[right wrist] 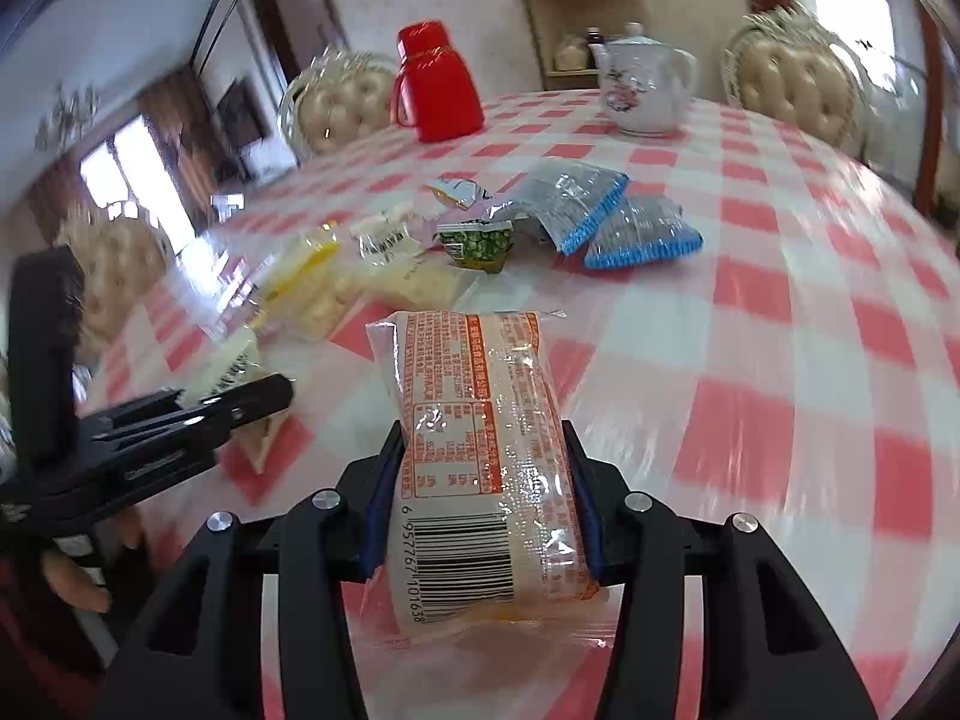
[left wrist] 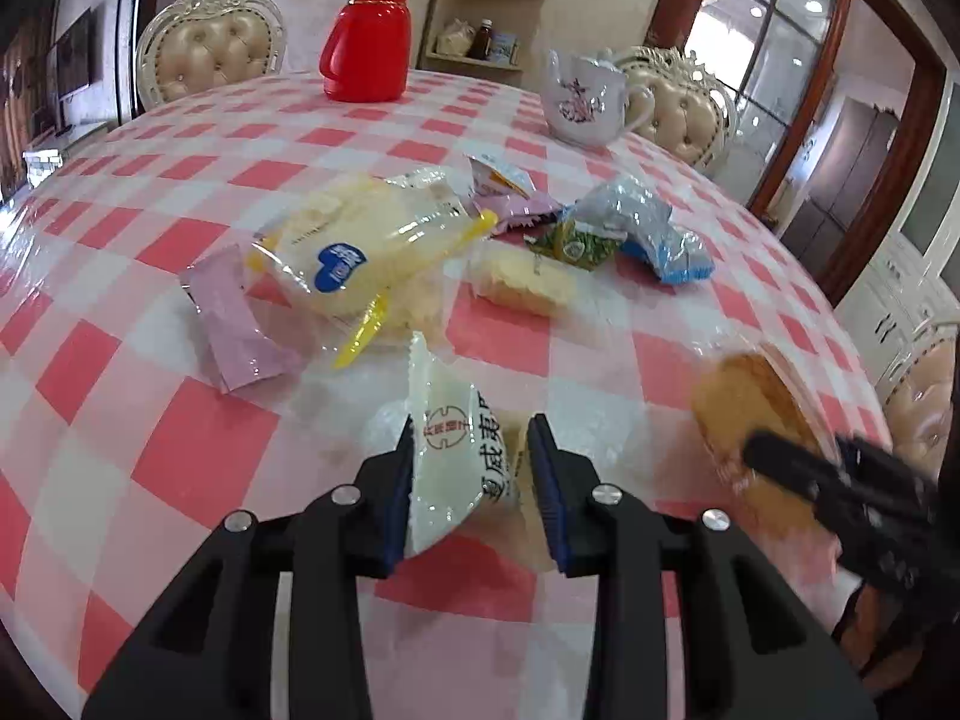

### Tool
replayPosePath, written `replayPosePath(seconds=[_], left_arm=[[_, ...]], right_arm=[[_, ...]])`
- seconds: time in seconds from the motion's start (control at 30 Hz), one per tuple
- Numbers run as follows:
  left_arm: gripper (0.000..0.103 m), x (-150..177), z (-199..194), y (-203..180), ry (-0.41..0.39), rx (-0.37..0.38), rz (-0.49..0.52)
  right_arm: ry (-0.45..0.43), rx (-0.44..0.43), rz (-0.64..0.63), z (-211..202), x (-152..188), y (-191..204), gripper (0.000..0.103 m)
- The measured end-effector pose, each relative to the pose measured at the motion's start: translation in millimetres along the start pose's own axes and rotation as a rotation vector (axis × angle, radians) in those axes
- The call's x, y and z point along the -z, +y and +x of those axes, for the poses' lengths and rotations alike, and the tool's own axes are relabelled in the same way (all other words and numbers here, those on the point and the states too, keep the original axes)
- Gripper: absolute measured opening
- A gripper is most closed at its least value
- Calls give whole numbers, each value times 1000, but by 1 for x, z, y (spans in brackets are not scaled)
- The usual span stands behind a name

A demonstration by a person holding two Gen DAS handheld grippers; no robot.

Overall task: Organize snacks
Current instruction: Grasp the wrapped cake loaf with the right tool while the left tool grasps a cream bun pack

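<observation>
Two grips, both risky. Left wrist view: left gripper [left wrist: 471, 468], jaws narrow on white snack packet [left wrist: 447, 450] by thin slack film, low over worktop [left wrist: 198, 450]; could slide out. Right wrist view: right gripper [right wrist: 483, 498], jaws pressing sides of clear cake packet [right wrist: 480, 450]; soft cake may crush, or pile of snacks [right wrist: 480, 228] get knocked

Home dining room: checked tablecloth [left wrist: 198, 456], tufted chairs [left wrist: 210, 54], teapot [left wrist: 585, 102], shelf [left wrist: 480, 6].
</observation>
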State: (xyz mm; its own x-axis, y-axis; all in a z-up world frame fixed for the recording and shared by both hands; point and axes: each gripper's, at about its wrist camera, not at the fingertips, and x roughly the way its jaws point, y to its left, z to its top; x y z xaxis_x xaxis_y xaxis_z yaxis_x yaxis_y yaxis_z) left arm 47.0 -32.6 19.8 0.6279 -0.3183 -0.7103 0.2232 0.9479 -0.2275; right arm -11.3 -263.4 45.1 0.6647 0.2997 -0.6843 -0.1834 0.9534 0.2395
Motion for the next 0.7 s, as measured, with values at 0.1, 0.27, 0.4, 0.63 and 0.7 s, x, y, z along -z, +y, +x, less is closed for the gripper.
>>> replayPosePath(seconds=[0.1, 0.27, 0.4, 0.63, 0.7], left_arm=[[35, 0, -6, 5, -22, 11, -33], [35, 11, -21, 12, -45, 7, -77], [35, 27, -38, 16, -71, 33, -110], [36, 53, -70, 17, -132, 40, -120], [36, 58, -76, 19, -139, 64, -139]], right_arm=[[-25, -34, 45, -11, 13, 7, 48], [-9, -49, 52, -17, 26, 23, 48], [4, -56, 55, -20, 35, 33, 48], [24, -70, 34, -29, 52, 54, 48], [26, -70, 37, -30, 55, 57, 48]])
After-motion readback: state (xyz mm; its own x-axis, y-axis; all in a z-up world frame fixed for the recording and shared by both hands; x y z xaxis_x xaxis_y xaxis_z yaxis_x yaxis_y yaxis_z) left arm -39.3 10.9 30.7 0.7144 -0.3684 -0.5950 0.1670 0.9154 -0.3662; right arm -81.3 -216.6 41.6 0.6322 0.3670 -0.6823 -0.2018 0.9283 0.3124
